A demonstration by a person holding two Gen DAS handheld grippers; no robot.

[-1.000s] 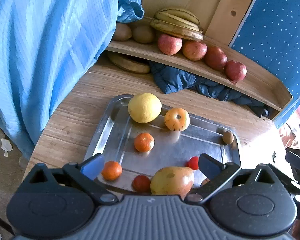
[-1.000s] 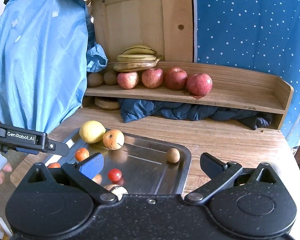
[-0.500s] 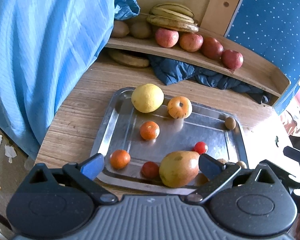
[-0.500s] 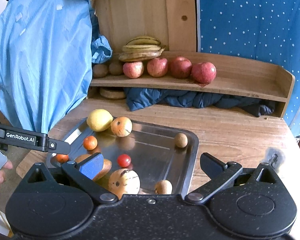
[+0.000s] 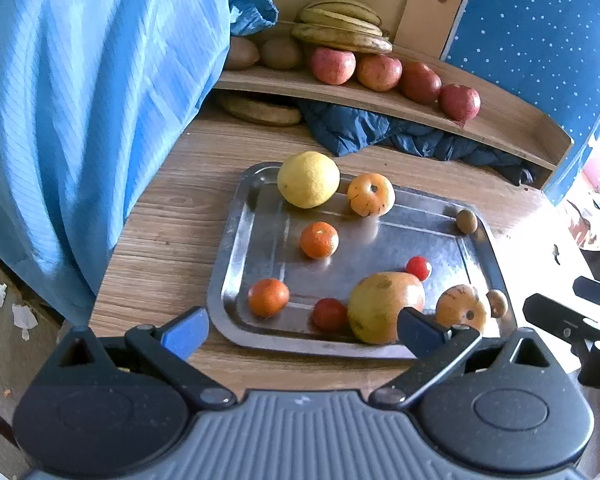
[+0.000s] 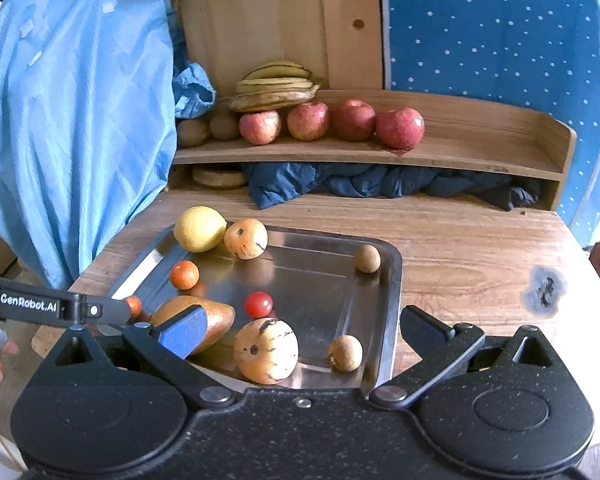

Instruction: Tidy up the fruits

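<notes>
Both claws, left gripper (image 5: 302, 330) and right gripper (image 6: 302, 326), gape empty short of tray (image 5: 236, 240); mixed fruit ahead seems unsorted, apples (image 6: 332, 122) shelved beyond.

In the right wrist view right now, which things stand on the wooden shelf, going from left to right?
Two brown fruits → bananas above the first apple → second apple → third apple → fourth apple.

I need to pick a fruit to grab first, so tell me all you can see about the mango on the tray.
The mango is the biggest fruit at the near end of the metal tray: an egg-shaped body, yellow-green blending to orange-red, with small dark blemishes. It lies on its side on the tray floor. A red tomato sits against its left side, and a smaller one is close behind. No gripper holds it; the open left gripper hovers just before it.
</notes>
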